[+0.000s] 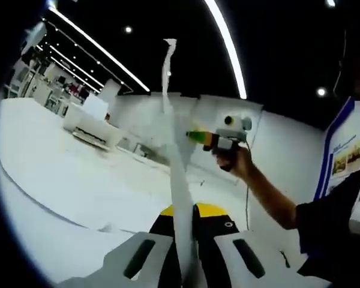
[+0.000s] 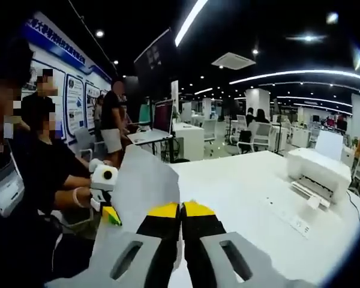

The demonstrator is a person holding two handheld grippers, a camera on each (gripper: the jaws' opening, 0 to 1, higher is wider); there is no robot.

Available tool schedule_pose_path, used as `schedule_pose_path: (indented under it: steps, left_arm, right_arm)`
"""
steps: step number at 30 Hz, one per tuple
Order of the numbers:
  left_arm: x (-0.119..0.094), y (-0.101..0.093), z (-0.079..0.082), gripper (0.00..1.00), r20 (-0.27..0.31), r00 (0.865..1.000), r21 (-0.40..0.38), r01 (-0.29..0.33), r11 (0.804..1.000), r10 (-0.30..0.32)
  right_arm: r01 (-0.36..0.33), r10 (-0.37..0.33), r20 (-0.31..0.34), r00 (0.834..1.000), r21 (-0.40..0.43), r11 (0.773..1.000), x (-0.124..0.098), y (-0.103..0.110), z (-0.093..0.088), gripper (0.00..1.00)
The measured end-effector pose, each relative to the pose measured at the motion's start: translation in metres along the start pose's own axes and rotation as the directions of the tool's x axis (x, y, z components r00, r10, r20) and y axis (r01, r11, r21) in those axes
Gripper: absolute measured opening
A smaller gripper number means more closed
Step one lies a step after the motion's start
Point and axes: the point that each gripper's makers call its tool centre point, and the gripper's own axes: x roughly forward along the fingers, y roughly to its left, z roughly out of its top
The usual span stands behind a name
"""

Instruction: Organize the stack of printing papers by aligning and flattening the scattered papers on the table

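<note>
Left gripper (image 1: 183, 240) clamped on upright paper sheet (image 1: 175, 180), frame centre; right gripper (image 2: 181, 231) likewise pinching that sheet above white bench (image 2: 246, 186); printer (image 2: 319, 171) at right.

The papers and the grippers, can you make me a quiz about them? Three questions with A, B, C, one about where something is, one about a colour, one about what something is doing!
1. Where is the white printer?
A. on the white table
B. on the floor
C. on a chair

2. What colour are the tips of the right gripper?
A. red
B. yellow
C. blue

3. What is the left gripper doing?
A. hanging wide open
B. gripping a pen
C. pinching the papers

Answers:
1 A, the printer stands on the tabletop at the right of the right gripper view.
2 B, yellow pads cap its black jaws.
3 C, the papers rise edge-on from between its closed jaws.
</note>
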Motion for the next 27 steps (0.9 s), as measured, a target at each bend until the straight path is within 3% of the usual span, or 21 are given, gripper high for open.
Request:
schedule_pose_path:
  steps: [4,7,11,14,16,20,23,25,27]
  left_arm:
    - [0.001,-0.001,0.004,0.06,0.01,1.0,-0.002,0.001,1.0,-0.001]
    - [0.002,-0.004,0.009,0.06,0.025,1.0,-0.009,0.006,1.0,-0.006]
    - [0.001,-0.01,0.018,0.06,0.055,0.998,-0.081,0.027,0.996,-0.023]
    - [-0.001,-0.013,0.022,0.06,0.065,0.998,-0.074,0.021,0.997,-0.016]
    - [-0.003,-0.011,0.023,0.06,0.074,0.997,-0.086,0.013,0.996,-0.007]
    - [-0.009,-0.002,0.026,0.06,0.115,0.993,-0.198,0.009,0.98,0.014]
    - [-0.018,0.008,0.033,0.06,0.163,0.985,-0.221,-0.014,0.975,0.052]
    - [-0.025,0.005,0.046,0.06,0.233,0.972,-0.29,0.028,0.957,0.042]
    - [-0.028,0.013,0.042,0.06,0.215,0.974,-0.348,0.004,0.937,0.076]
  right_arm:
    - [0.035,-0.031,0.04,0.999,-0.114,0.993,-0.008,-0.006,0.0,0.16]
    - [0.048,-0.04,0.046,0.998,-0.186,0.981,-0.012,-0.004,-0.004,0.22]
    - [0.05,-0.042,0.048,0.998,-0.174,0.983,-0.017,-0.005,-0.009,0.22]
    - [0.058,-0.047,0.078,0.996,-0.147,0.987,-0.023,-0.008,-0.006,0.23]
    - [0.059,-0.046,0.107,0.993,-0.122,0.991,-0.027,-0.009,-0.003,0.23]
    - [0.071,-0.058,0.138,0.989,-0.085,0.994,-0.032,-0.013,0.0,0.24]
    - [0.087,-0.074,0.15,0.986,-0.082,0.993,-0.036,-0.016,0.001,0.25]
    - [0.091,-0.078,0.155,0.985,-0.076,0.993,-0.037,-0.016,0.001,0.25]
    - [0.097,-0.085,0.148,0.985,-0.076,0.992,-0.037,-0.017,-0.002,0.25]
